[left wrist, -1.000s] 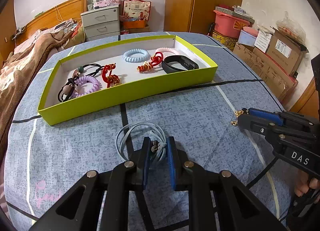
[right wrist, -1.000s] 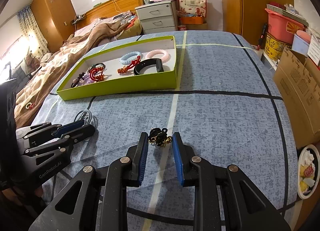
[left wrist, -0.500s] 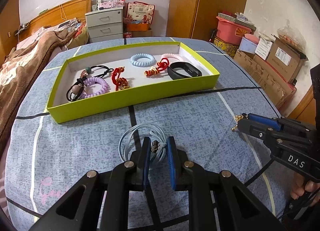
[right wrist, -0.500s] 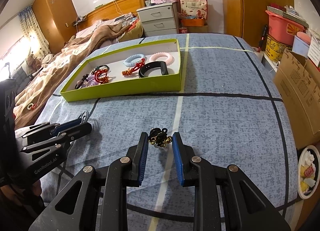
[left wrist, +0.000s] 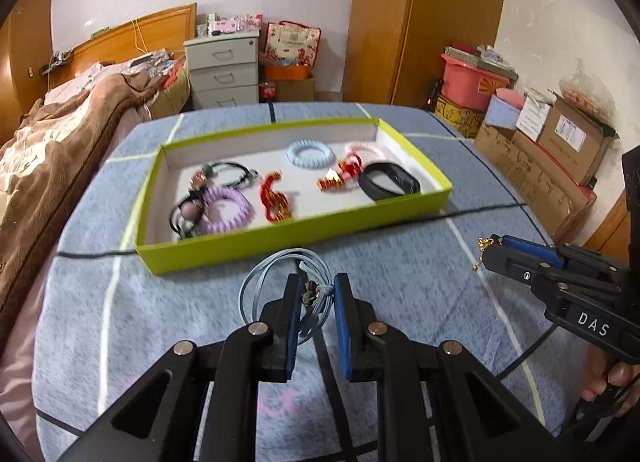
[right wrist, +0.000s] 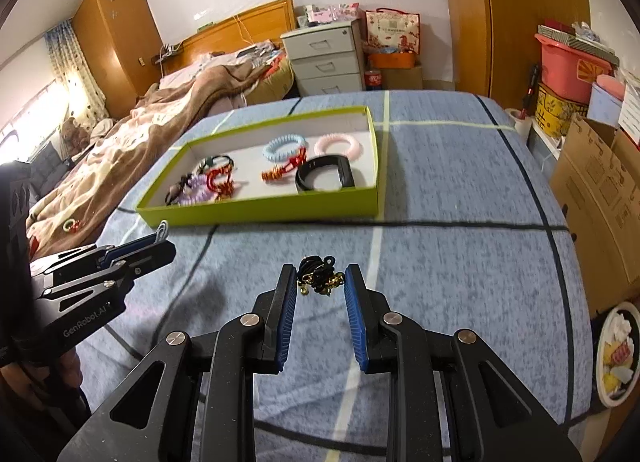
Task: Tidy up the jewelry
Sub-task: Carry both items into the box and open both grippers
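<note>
Lifted a little since the earlier frame: left gripper point(left wrist: 315, 294), jaws clamped on the knot of a pale blue cord bracelet point(left wrist: 276, 282), loops dangling toward 10 o'clock, above the blue bedspread point(left wrist: 400, 270). Green tray point(left wrist: 304, 230) now nearer, at 12 o'clock. Right gripper point(right wrist: 320, 290) pinching a black-and-gold charm piece point(right wrist: 319, 280), jaws part closed around it. Risks, by judgement: loose loops snagging the tray's near wall; thin cord slipping free; the small charm piece dropping short of the tray.
</note>
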A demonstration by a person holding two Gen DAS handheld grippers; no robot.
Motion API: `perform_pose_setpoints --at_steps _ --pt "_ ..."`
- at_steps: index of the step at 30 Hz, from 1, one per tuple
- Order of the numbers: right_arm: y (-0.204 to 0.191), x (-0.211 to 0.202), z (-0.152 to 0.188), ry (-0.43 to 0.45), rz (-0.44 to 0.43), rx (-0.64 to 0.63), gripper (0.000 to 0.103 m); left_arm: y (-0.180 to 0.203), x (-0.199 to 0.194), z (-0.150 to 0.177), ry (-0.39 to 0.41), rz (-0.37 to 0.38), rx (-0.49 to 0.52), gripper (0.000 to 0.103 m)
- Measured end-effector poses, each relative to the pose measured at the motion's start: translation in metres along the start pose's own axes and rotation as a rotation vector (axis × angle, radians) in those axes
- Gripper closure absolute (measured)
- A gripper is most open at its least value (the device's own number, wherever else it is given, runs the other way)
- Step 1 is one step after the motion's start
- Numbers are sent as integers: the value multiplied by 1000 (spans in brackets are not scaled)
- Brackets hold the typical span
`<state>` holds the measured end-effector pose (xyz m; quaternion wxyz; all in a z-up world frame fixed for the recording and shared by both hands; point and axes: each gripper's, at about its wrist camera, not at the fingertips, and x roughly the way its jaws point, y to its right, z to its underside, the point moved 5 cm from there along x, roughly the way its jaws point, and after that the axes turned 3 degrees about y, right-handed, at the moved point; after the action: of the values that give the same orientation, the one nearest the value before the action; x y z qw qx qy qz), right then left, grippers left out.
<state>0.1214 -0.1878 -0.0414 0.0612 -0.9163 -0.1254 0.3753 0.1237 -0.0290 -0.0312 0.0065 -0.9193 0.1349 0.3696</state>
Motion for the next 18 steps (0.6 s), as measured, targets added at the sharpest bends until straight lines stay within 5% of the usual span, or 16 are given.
perform_pose_setpoints --at_steps 18 --pt "5 42 -87 61 7 -27 78 -23 24 -45 21 5 -37 86"
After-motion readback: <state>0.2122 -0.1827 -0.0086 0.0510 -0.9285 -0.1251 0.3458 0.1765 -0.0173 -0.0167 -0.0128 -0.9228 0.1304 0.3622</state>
